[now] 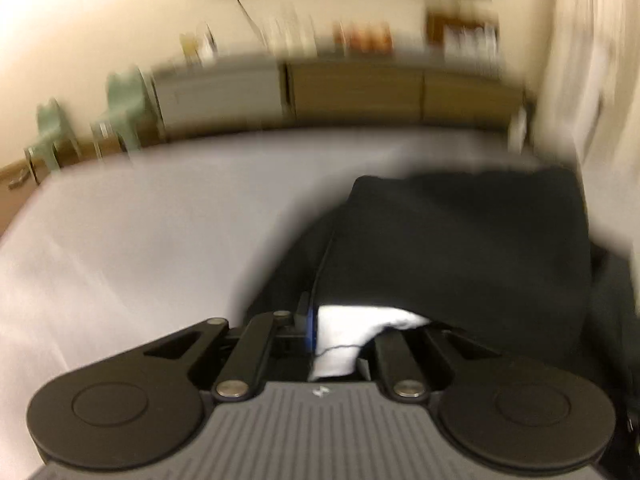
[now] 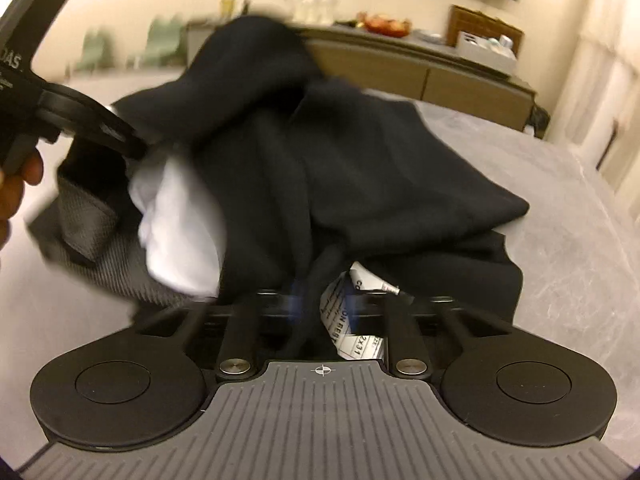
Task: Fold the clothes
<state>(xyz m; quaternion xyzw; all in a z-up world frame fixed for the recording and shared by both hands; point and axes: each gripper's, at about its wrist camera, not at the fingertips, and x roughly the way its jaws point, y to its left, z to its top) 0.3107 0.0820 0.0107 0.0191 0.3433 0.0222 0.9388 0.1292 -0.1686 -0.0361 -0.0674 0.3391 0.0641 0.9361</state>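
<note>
Draped over a grey sheet [image 2: 560, 200], a dark garment [image 2: 320, 160] is seen bunched, its long axis running away from the cameras toward a wooden sideboard [image 2: 460, 80]. Its near edge is pinched by both claws: the left gripper [image 1: 320, 328] beside white lining [image 1: 352, 332], the right gripper [image 2: 320, 304] beside a printed label [image 2: 344, 316].

Both fisheye cameras are sitting directly behind their grippers, looking forward and downward, very near the black garment [image 1: 460, 240]. Both views are sharing that garment, the grey bed surface [image 1: 140, 220] and the far sideboard [image 2: 460, 76]. The left view is motion-blurred.
</note>
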